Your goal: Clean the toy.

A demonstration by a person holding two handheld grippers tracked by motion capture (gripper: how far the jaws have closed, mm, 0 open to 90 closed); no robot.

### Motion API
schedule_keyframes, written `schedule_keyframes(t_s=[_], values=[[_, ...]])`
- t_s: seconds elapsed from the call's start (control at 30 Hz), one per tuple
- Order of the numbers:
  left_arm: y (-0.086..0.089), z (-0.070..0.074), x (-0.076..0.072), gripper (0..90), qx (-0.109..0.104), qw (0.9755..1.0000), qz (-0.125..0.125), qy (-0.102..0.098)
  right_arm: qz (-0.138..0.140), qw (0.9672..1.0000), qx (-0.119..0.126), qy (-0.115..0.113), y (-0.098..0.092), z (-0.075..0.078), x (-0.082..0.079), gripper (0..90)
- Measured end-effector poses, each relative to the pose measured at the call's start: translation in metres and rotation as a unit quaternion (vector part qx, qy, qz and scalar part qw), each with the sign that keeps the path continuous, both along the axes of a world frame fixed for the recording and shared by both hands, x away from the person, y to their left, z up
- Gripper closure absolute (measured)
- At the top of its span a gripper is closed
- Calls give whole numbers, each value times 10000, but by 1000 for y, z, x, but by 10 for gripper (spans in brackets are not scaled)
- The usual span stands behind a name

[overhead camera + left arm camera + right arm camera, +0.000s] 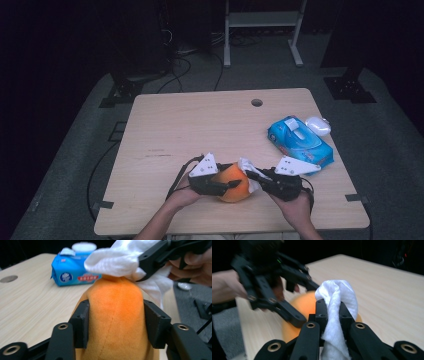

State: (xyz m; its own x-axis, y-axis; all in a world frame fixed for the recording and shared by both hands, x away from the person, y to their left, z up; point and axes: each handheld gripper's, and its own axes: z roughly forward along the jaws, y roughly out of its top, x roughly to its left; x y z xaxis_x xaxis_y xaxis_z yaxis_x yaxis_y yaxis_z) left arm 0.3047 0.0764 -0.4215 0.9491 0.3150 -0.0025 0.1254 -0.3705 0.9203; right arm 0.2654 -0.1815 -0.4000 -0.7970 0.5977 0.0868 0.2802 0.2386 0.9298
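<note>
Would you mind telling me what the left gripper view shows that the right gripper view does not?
Left gripper view alone: the blue wipes pack, a white case behind it, and the table's round hole.

Right gripper view alone: the left gripper from outside, with the hand holding it.

Both: the orange plush toy, the white wipe and the wooden table.

Both grippers are black. The left gripper (231,185) and the right gripper (254,174) each have a white three-cornered plate with small dark dots on top. Round brass-coloured rings sit in the jaw arms. A thin black cable trails from the left gripper. The person's forearms are bare.
</note>
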Motion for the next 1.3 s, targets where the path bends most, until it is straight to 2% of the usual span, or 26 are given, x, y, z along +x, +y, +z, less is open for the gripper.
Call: schedule_keyframes(t_s=[0.07,0.13,0.17,0.27,0.3,0.37,0.4,0.5,0.6,0.67,0.73,0.8,0.87,0.93,0.97,1.07,1.1,1.17,1.23,1.3], values=[[1,-2,4,319,-58,9999,20,103,-61,9998,26,162,-4,-8,5,822],[2,-6,9,252,-159,9994,-39,289,-157,9997,-30,174,-7,-8,6,822],[3,-9,9,246,-184,9993,-20,311,-164,9997,-15,160,-7,-7,6,822],[-3,-13,7,299,-185,9994,58,282,-112,9999,-99,5,-3,-2,-1,821],[-6,-14,5,330,-132,9996,44,227,7,9999,-96,-58,2,0,-4,821],[-12,-10,0,362,16,9999,-80,93,81,9996,-244,-143,8,1,-5,822],[-11,-8,0,381,53,9999,-122,72,61,9995,-300,-124,9,0,-4,822],[-7,-8,2,391,-68,9996,-211,165,-42,9999,-139,59,-2,-6,3,823],[-4,-9,6,284,-225,9992,-198,280,-128,9997,-187,69,-5,-7,3,822],[-4,-12,8,183,-192,9995,-59,261,-177,9995,-277,14,-5,-7,2,822],[-4,-18,11,145,-205,9993,-18,308,-192,9995,-231,68,-8,-8,4,822],[-6,-20,11,181,-186,9994,-11,284,-216,9995,-221,114,-9,-9,6,822],[-8,-18,8,313,-98,9999,60,111,-268,9993,-217,116,-13,-11,8,822],[-12,-11,4,397,-16,9999,114,23,-325,9992,-186,149,-17,-12,10,822],[-12,-6,2,411,3,10000,97,13,-347,9991,-161,160,-18,-11,9,822],[-7,3,0,433,-170,9999,-11,15,-287,9994,-74,150,-16,-6,4,820],[-5,4,0,435,-161,9998,-47,55,-228,9996,-112,113,-14,-6,3,820],[-3,1,1,419,-59,9999,-62,62,-161,9995,-146,217,-10,-11,5,821],[-2,-2,4,345,-129,9998,-74,161,-134,9992,-97,352,-10,-16,9,821],[0,-3,7,251,-159,9997,0,210,-182,9991,-118,368,-14,-19,11,821]])
